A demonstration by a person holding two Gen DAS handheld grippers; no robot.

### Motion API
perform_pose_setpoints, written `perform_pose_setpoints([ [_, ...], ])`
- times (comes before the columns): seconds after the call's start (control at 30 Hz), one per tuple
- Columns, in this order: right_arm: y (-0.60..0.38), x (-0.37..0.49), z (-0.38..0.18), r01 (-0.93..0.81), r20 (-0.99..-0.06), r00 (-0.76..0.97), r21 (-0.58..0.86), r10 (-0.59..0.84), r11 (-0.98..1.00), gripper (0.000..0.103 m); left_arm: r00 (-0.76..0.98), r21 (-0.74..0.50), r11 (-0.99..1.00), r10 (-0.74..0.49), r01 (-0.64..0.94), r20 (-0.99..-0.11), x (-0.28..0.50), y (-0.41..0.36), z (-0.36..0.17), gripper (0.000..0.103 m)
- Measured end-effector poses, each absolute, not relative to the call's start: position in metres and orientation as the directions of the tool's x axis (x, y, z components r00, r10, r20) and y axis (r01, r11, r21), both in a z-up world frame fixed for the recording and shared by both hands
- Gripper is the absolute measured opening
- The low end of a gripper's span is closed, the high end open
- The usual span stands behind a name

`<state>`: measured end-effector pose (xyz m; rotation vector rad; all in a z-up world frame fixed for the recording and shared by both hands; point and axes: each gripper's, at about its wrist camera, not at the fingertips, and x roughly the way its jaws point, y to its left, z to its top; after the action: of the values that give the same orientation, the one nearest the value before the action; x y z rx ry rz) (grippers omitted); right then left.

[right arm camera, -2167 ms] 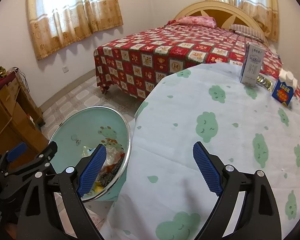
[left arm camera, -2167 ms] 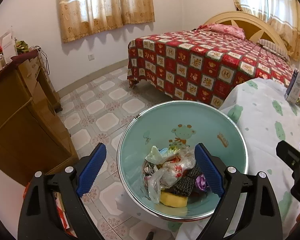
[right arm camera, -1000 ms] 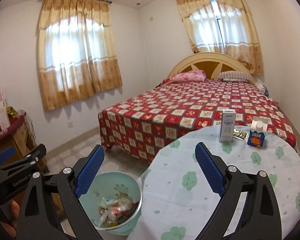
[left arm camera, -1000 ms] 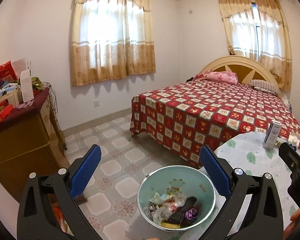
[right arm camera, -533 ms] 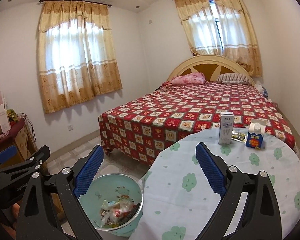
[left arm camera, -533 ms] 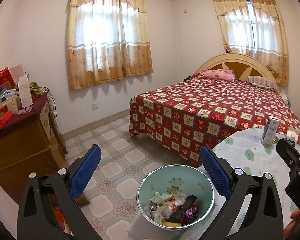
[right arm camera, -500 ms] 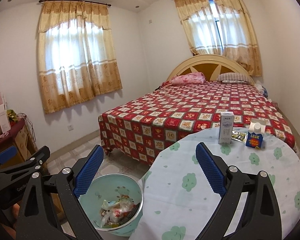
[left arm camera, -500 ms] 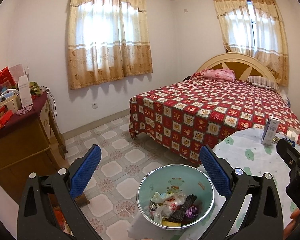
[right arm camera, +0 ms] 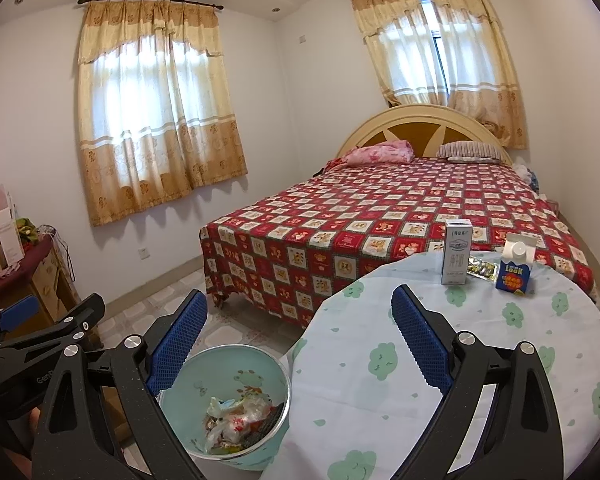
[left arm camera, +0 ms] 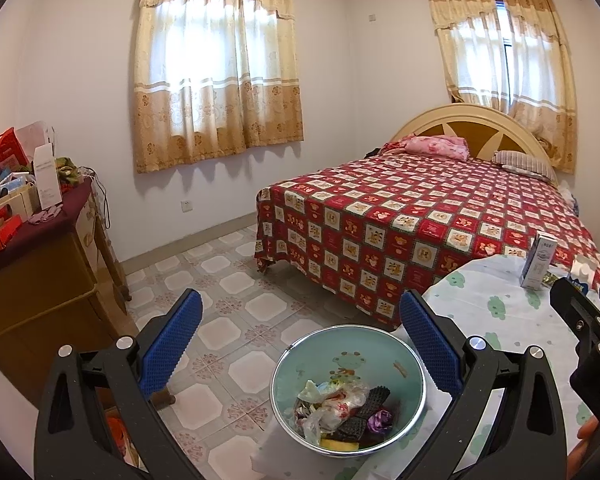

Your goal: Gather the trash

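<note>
**Both grippers pulled way back from the bin**

So compared with a couple seconds ago, when the left gripper was right down over the trash bin and the bin filled most of its view, both grippers have lifted and backed off. Now you see the whole bedroom. In the last half second basically nothing changed.

The left gripper's jaws are wide apart with nothing between them. Same for the right gripper, jaws spread and empty.

The bin is the pale green one with a cartoon frog and a metal rim, sitting on the tiled floor right against the edge of the round worktop. Inside it there's crumpled plastic bags, something black and ribbed, a purple bit and something yellow at the bottom.

On the far side of the worktop, on the cloud-print cloth: a tall white carton standing upright, a blue carton with a white cap near it, and a shiny wrapper lying between them.

Bed with the red checkered cover is behind, wooden dresser off to the left.
</note>
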<state>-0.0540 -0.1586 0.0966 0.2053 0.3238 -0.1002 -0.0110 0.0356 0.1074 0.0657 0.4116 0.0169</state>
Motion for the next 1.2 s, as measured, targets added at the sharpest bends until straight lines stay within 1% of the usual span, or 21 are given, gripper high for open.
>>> perform_pose_setpoints([
  [1.2, -0.1546, -0.0498, 0.0915, 0.125, -0.333, 0.941, 0.183, -0.058, 0.975, 0.092, 0.916, 0.075, 0.997, 0.037, -0.008, -0.4, -0.0113, 0.0352, 0.1045, 0.097],
])
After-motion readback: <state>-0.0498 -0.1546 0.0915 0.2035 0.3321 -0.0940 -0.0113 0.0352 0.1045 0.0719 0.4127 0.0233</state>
